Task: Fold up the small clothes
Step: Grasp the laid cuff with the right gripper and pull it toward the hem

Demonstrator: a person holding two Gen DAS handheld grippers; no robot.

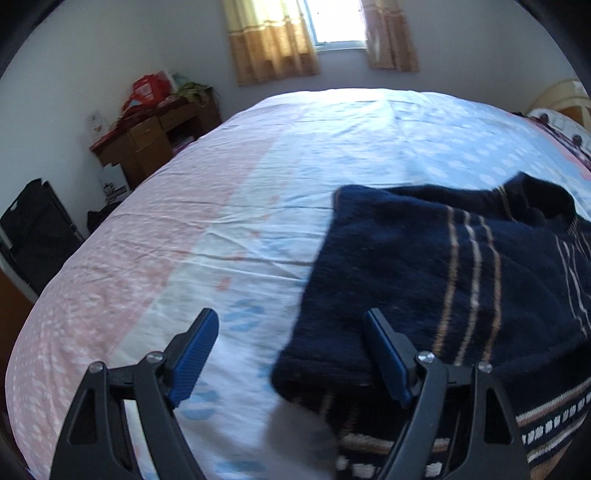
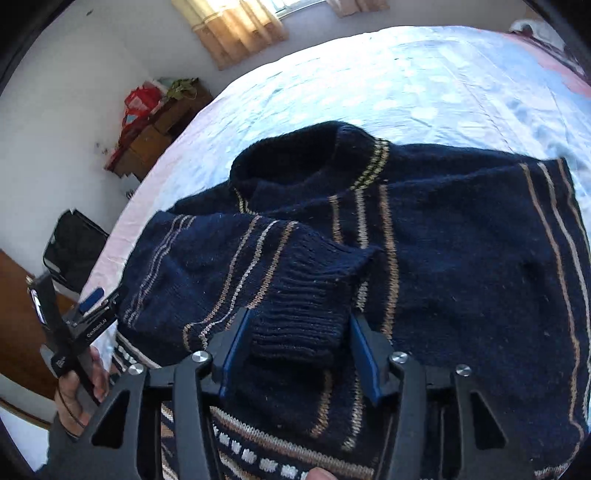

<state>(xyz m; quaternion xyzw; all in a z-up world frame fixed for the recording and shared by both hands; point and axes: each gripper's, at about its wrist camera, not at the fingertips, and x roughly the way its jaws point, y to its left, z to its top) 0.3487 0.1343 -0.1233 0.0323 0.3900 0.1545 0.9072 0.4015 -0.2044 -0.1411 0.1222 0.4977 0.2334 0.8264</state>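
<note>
A small navy knit sweater (image 2: 461,251) with tan and white stripes lies on the bed; it also shows in the left wrist view (image 1: 424,266). Its left sleeve (image 2: 229,266) is folded across the chest. The ribbed cuff (image 2: 306,314) lies between the wide-apart jaws of my right gripper (image 2: 299,325); the fingers do not press it. My left gripper (image 1: 291,317) is open and empty, hovering over the sweater's left edge and bare sheet. It also shows in the right wrist view (image 2: 92,299), held at the sweater's left side.
The bed sheet (image 1: 207,229) is pink and pale blue. A wooden desk (image 1: 147,136) with red bags stands by the far wall left. A black bag (image 1: 33,232) sits beside the bed. A curtained window (image 1: 332,22) is behind.
</note>
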